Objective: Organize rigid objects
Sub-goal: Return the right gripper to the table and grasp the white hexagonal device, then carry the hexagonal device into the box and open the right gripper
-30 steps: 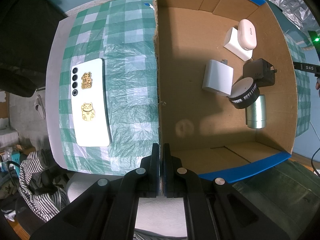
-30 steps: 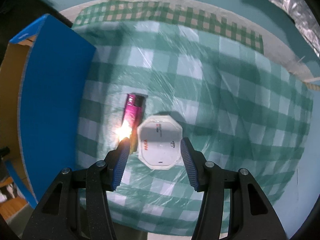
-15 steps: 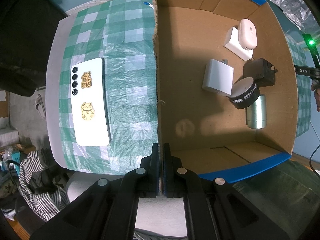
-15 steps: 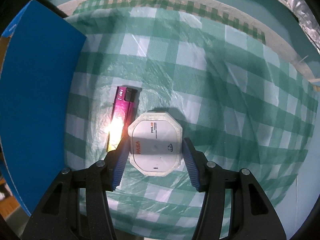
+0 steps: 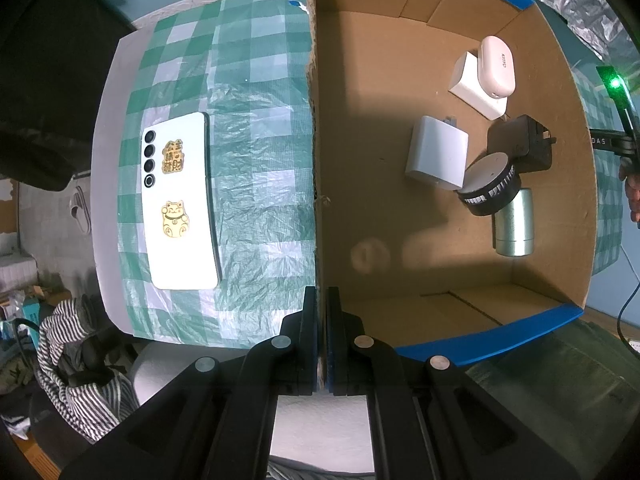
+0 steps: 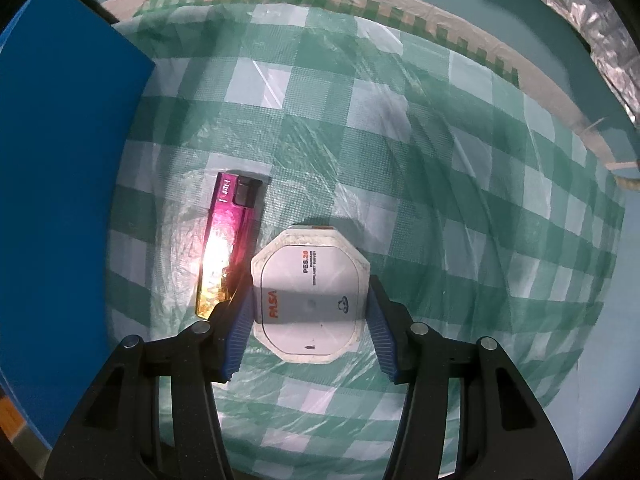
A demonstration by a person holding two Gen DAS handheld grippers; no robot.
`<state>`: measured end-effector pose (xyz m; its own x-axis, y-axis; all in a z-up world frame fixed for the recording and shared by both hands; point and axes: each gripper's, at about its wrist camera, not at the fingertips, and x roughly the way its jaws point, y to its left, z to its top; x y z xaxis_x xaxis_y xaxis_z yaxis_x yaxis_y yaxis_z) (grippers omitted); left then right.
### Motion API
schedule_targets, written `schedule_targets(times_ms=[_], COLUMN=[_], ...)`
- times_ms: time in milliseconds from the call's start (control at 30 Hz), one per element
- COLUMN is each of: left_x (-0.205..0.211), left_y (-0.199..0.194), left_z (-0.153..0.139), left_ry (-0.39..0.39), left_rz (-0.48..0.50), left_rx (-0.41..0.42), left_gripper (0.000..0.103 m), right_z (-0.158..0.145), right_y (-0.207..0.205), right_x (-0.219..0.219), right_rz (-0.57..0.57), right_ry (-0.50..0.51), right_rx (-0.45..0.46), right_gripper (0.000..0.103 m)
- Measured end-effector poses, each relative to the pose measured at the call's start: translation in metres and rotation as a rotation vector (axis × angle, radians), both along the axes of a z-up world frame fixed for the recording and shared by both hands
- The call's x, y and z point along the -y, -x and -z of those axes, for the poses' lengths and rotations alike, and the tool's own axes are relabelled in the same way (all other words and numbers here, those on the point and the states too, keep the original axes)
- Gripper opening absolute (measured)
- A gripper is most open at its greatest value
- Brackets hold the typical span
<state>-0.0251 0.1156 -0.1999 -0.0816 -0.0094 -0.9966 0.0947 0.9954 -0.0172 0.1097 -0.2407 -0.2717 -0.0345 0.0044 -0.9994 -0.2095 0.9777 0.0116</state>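
My left gripper (image 5: 322, 292) is shut on the left wall of an open cardboard box (image 5: 380, 128), pointing straight down. A white phone (image 5: 180, 200) with gold stickers lies on the checked cloth left of the box. My right gripper (image 6: 310, 284) is open and straddles a white octagonal case (image 6: 310, 300) that lies flat on the cloth. Its blue pads (image 6: 240, 320) stand right at the case's two sides. A pink lighter (image 6: 230, 240) lies just left of the case, beside the left finger.
In the box lie a white charger (image 5: 436, 158), a pink earbud case (image 5: 498, 66) on a white adapter (image 5: 468, 80), a black plug (image 5: 524, 144), a black round device (image 5: 488, 188) and a silver cylinder (image 5: 514, 224). The box's blue outer wall (image 6: 60, 200) stands left of the lighter.
My right gripper has come down over the white case, which now fills the gap between the fingers. The left gripper and the box have not moved.
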Motion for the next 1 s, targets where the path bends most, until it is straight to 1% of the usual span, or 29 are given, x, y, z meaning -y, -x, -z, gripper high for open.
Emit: schedule_targets(times_ms=[133,567,800,1000], left_x=[0.000,0.001,0.001,0.001], left_y=[0.000,-0.001,-0.002,-0.003], left_z=[0.000,-0.002,-0.002,-0.001], left_ry=[0.000,0.001,0.002,0.003], left_rz=[0.001,0.006,0.006,0.007], left_rx=[0.000,0.005,0.006,0.006], left_gripper=[0.003,0.003,0.003,0.003], right_z=[-0.013,-0.075,-0.111,-0.134], right_y=[0.005,0.008,0.012,0.016], right_x=[-0.002,-0.014,-0.032,-0.052], right_rz=[-0.006,-0.058,-0.108,-0.161], right_ry=[-0.013,-0.038,-0.057,-0.070], right_rx=[0.010,0.044,0.080,0.109], right_gripper=[0.052,0.052,0.052,0.052])
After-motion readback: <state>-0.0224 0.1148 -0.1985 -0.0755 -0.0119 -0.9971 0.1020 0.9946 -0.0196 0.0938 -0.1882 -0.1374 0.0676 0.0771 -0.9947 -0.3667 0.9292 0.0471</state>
